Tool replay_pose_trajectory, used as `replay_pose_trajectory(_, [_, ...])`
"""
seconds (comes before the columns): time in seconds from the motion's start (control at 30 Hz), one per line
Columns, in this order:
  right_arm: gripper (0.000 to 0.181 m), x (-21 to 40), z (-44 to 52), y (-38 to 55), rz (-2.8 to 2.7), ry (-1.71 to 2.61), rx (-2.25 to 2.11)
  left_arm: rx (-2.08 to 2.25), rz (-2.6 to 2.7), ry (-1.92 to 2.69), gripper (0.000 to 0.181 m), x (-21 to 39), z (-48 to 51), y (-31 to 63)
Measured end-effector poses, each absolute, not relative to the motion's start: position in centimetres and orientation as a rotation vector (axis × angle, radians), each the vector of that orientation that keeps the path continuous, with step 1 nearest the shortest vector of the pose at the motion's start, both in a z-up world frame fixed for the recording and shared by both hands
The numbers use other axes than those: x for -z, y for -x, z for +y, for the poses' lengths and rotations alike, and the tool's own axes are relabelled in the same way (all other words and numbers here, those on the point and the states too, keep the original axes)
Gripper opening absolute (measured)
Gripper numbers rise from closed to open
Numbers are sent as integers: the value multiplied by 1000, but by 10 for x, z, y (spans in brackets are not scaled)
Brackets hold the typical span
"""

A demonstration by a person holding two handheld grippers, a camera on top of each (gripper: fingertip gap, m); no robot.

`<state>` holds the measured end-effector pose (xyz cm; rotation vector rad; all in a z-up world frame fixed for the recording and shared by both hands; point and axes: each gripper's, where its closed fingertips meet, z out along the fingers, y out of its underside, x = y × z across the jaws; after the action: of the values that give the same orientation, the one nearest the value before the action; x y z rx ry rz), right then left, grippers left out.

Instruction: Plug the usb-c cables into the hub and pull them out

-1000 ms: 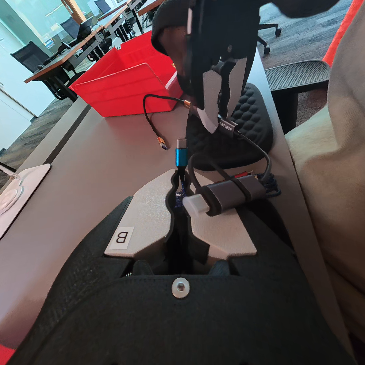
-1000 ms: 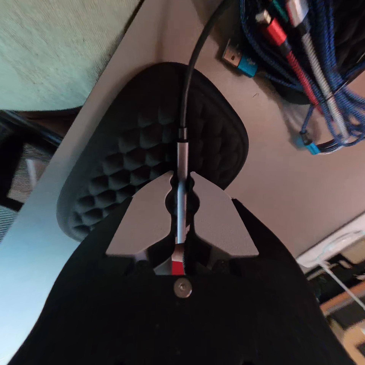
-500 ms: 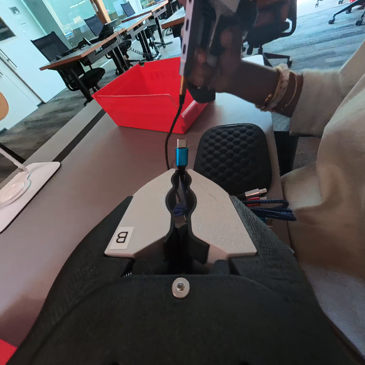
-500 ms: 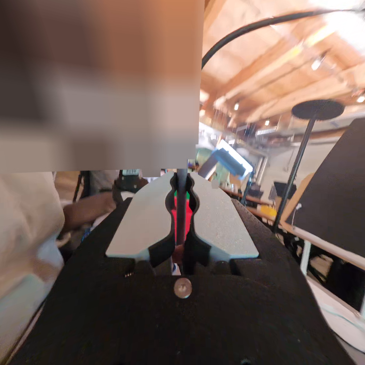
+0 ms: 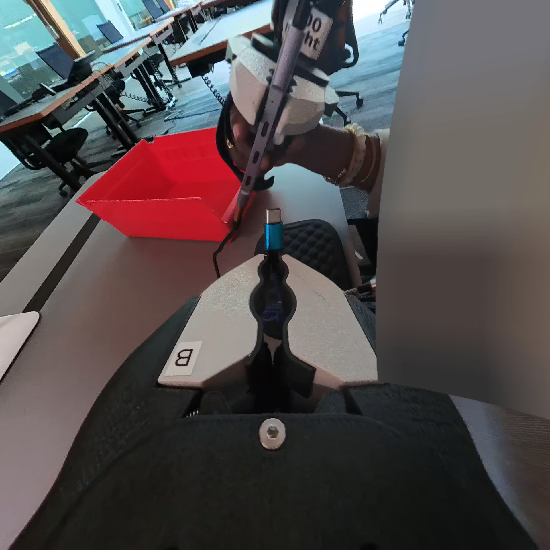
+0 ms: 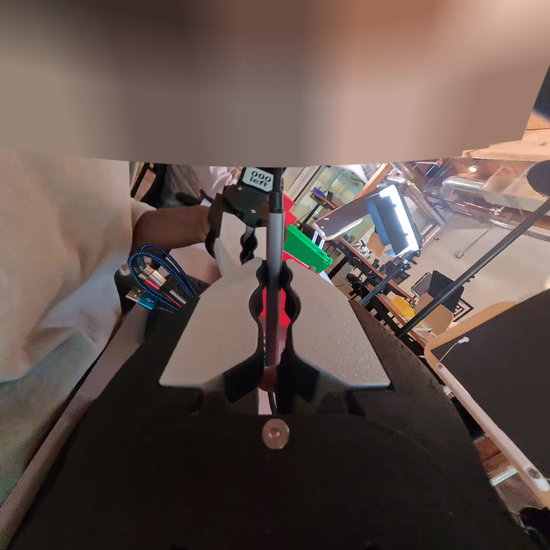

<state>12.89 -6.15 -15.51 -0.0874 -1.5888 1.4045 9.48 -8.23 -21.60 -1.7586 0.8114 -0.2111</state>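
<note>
The grey hub [image 5: 269,119] is hanging tilted in the air, its row of empty ports facing the plug, its black lead [image 5: 221,250] trailing down to the bench. The blue-sleeved plug [image 5: 273,228] is standing upright just below it, apart. More braided cables [image 6: 157,279] are lying bundled.

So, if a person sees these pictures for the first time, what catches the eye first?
Probably the blue-collared plug, which points up from the shut left gripper in the middle of the left wrist view. Just above it, the right gripper holds the slim grey hub aslant in the air, beside the bright red bin.
</note>
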Motion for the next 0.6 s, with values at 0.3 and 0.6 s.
replay_pose_trajectory(0.3, [8, 182, -83, -114, -1790, -107, -935, 387, 1053, 2137, 3, 240, -101, -93])
replay_pose_trajectory(0.6, [8, 219, -81, -96, -1831, -384, -383, 653, 1277, 2377, 4, 263, -104, -77])
